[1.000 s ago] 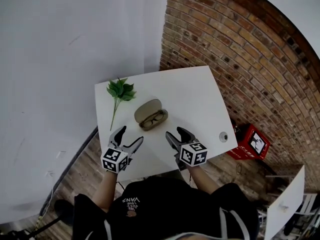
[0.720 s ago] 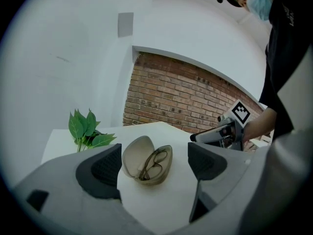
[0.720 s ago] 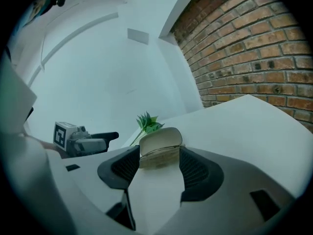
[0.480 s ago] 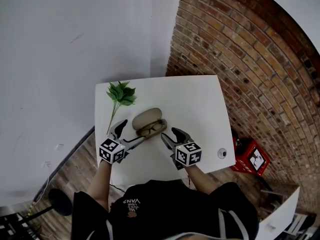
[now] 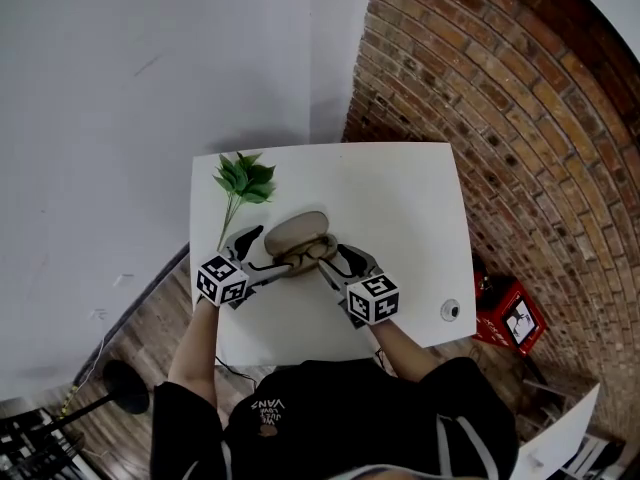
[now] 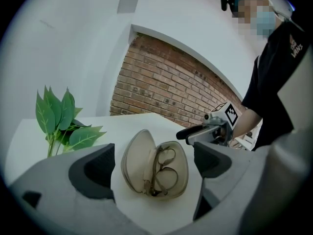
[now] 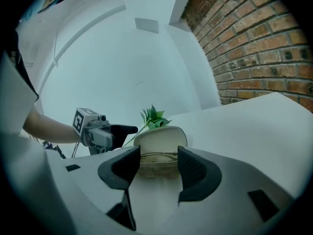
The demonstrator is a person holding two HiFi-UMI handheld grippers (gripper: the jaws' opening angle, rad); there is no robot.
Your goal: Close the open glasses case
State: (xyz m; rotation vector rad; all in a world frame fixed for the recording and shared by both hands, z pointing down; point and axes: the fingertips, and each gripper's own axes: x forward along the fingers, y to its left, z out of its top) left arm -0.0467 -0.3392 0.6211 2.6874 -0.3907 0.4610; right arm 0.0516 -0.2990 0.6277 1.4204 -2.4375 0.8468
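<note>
**Open glasses case flanked by two open grippers**

On the white square table (image 5: 400, 198), toward its near left part: beige oval clamshell glasses case (image 5: 298, 236), lid tipped up on the far side, thin dark-framed glasses (image 5: 310, 253) lying in the lower shell. At its left end: left gripper (image 5: 262, 253), jaws spread wide and just now opening further, case ahead in line with the gap, pads clear of it. At its right end: right gripper (image 5: 338, 260), jaws apart though just now narrowing a little, case showing just beyond the pads, nothing pressed between them. Left of the case and apart from it, beyond the left gripper: green leafy sprig (image 5: 243, 180) flat on the tabletop, stem running toward the near edge. Near the table's right front corner, well apart from all this: small round grey object (image 5: 450, 310). Off the table to the right: red box (image 5: 510, 313) on the floor, red brick wall (image 5: 500, 118) behind.
</note>
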